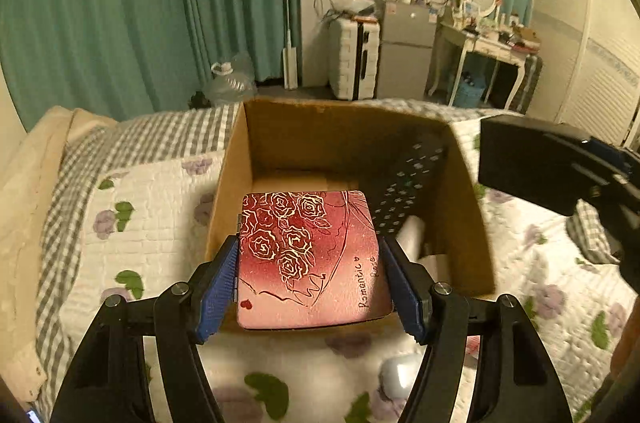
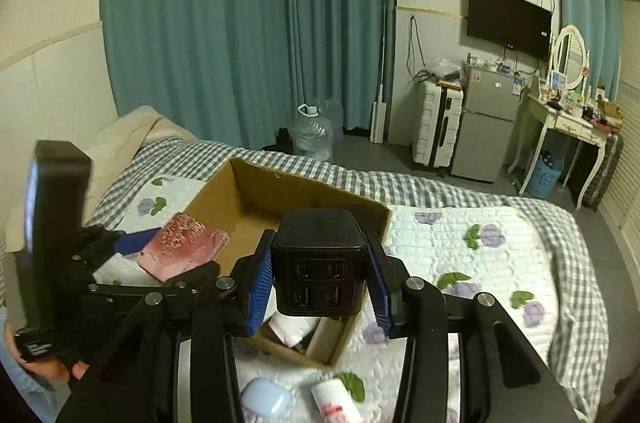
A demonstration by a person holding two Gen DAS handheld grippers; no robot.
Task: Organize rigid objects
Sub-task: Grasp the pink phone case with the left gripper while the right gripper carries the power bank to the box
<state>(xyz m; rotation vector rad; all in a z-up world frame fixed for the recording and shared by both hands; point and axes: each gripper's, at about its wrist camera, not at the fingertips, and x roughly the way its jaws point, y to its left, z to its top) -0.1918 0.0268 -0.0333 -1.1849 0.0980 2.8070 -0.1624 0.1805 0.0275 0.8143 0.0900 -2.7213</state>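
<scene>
My left gripper (image 1: pixel 310 275) is shut on a flat red-and-pink case with gold roses (image 1: pixel 308 255) and holds it over the near edge of an open cardboard box (image 1: pixel 344 131) on the bed. The case also shows in the right wrist view (image 2: pixel 184 247). Inside the box lie a black remote (image 1: pixel 404 183) and a white item (image 1: pixel 412 235). My right gripper (image 2: pixel 318 287) is shut on a black power cube with sockets (image 2: pixel 318 263), held above the box (image 2: pixel 248 199). The cube shows at the right of the left wrist view (image 1: pixel 536 167).
The box stands on a floral quilt (image 2: pixel 460 243) over a grey checked blanket. A pale blue case (image 2: pixel 266 399) and a small white bottle (image 2: pixel 336 403) lie on the quilt near me. A suitcase, fridge and dressing table stand beyond the bed.
</scene>
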